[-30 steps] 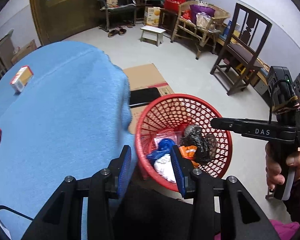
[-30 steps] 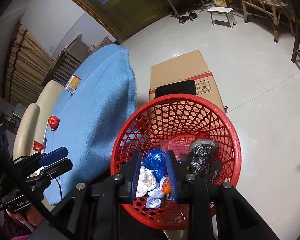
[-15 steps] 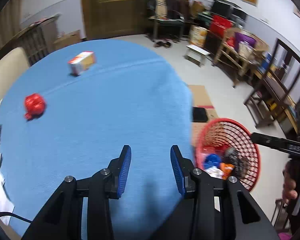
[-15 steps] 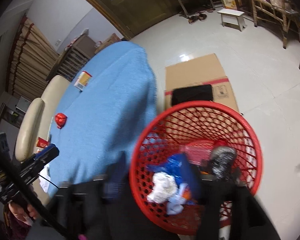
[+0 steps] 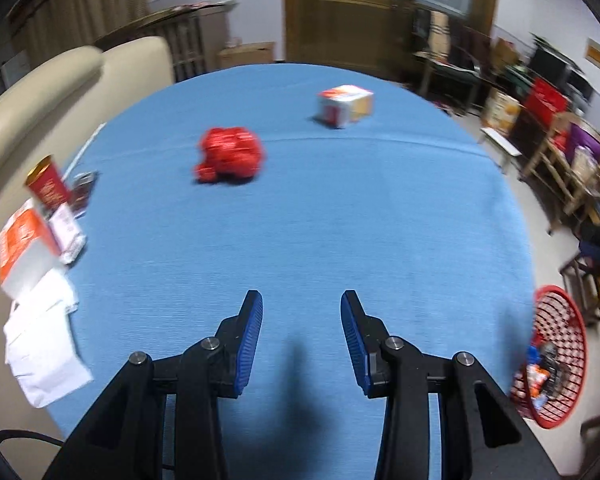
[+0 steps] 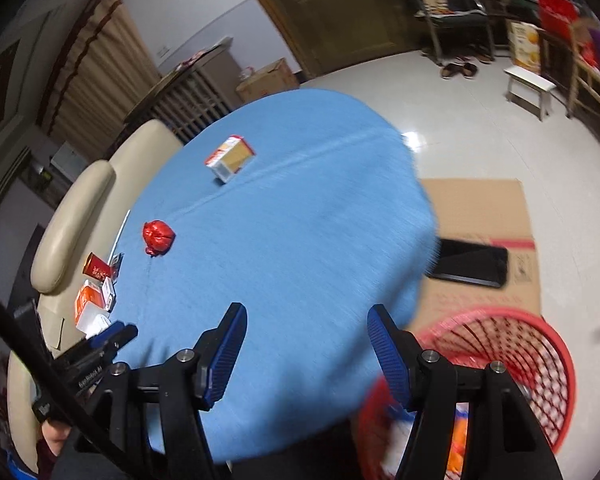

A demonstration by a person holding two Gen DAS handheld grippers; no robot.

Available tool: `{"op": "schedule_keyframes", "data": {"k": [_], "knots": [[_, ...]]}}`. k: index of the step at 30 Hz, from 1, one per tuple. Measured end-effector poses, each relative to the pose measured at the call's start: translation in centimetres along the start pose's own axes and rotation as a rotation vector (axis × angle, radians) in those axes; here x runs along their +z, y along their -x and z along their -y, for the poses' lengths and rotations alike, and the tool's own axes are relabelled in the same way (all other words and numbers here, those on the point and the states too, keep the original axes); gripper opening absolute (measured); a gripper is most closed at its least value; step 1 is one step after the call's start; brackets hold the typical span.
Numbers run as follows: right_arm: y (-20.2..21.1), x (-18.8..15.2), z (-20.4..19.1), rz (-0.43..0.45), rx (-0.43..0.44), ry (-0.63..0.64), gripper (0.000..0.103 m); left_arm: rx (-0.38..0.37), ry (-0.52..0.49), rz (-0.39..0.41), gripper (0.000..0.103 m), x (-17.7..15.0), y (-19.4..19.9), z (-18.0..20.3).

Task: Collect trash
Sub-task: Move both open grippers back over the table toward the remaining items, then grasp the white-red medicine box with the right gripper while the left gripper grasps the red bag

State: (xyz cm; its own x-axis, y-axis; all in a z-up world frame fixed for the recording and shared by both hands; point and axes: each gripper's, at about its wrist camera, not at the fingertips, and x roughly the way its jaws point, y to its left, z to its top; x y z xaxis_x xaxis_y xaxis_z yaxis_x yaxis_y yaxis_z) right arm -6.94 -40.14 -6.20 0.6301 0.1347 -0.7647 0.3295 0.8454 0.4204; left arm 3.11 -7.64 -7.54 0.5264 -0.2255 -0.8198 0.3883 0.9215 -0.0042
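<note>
Left wrist view is showing the left tongs (image 5: 302,334) sitting open and empty, with the red crumpled wrapper (image 5: 229,155) lying ahead, slightly left, on the blue tabletop (image 5: 340,216). Right tongs (image 6: 306,354), also open and empty, are sitting farther off, near the red basket (image 6: 540,344).

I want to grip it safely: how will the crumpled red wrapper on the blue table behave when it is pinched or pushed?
The red wrapper looks like crumpled shiny foil, so it is probably light and will squash. Its rounded shape may roll or skid on the tablecloth.

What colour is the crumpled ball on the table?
Shiny red. The crumpled ball shows sharpest in the right wrist view.
</note>
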Motion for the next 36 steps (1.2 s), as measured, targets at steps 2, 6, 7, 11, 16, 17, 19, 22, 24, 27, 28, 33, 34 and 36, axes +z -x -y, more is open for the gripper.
{"op": "schedule_keyframes", "data": {"k": [2,6,7,11,16,17,19,22,24,27,28,33,34,36], "knots": [[-1.7,1.5,-1.8,-0.018,0.010,0.009,0.067,0.025,0.025,0.002,0.041,0.1,-0.2,-1.8],[-5.5,5.3,-6.5,-0.041,0.019,0.052,0.067,0.085,0.087,0.002,0.041,0.5,-0.9,-5.7],[-6.3,6.1,-7.5,-0.042,0.019,0.060,0.067,0.098,0.105,-0.002,0.041,0.7,-1.1,-6.6],[-10.5,10.3,-11.6,-0.060,0.023,0.074,0.067,0.132,0.153,-0.015,0.041,1.3,-2.0,-9.3],[-17.4,15.9,-14.5,-0.102,0.014,-0.016,0.067,0.165,0.186,-0.036,0.041,1.8,-3.2,-12.2],[-18.6,16.8,-14.7,-0.111,0.002,-0.043,0.067,0.168,0.193,-0.044,0.041,1.9,-3.5,-12.7],[-21.3,18.7,-14.8,-0.121,-0.046,-0.119,0.067,0.171,0.208,-0.057,0.041,2.4,-4.1,-13.6],[-25.0,21.1,-14.5,-0.156,-0.111,-0.227,0.067,0.174,0.234,-0.075,0.041,3.5,-4.8,-15.1],[-27.3,22.1,-14.1,-0.185,-0.150,-0.303,0.067,0.182,0.248,-0.071,0.041,4.3,-5.0,-16.0],[-30.1,22.8,-14.1,-0.228,-0.223,-0.370,0.067,0.194,0.260,-0.059,0.041,5.5,-5.1,-16.9],[-30.5,22.9,-14.3,-0.232,-0.244,-0.368,0.067,0.194,0.267,-0.056,0.041,6.0,-5.2,-17.1],[-32.0,22.4,-15.9,-0.232,-0.387,-0.265,0.067,0.152,0.298,-0.055,0.041,8.3,-6.0,-17.0],[-32.1,22.1,-16.1,-0.236,-0.394,-0.229,0.065,0.144,0.301,-0.058,0.041,8.8,-6.3,-16.7],[-32.0,21.6,-16.5,-0.220,-0.396,-0.172,0.062,0.106,0.310,-0.067,0.041,10.0,-7.1,-15.5]]}}
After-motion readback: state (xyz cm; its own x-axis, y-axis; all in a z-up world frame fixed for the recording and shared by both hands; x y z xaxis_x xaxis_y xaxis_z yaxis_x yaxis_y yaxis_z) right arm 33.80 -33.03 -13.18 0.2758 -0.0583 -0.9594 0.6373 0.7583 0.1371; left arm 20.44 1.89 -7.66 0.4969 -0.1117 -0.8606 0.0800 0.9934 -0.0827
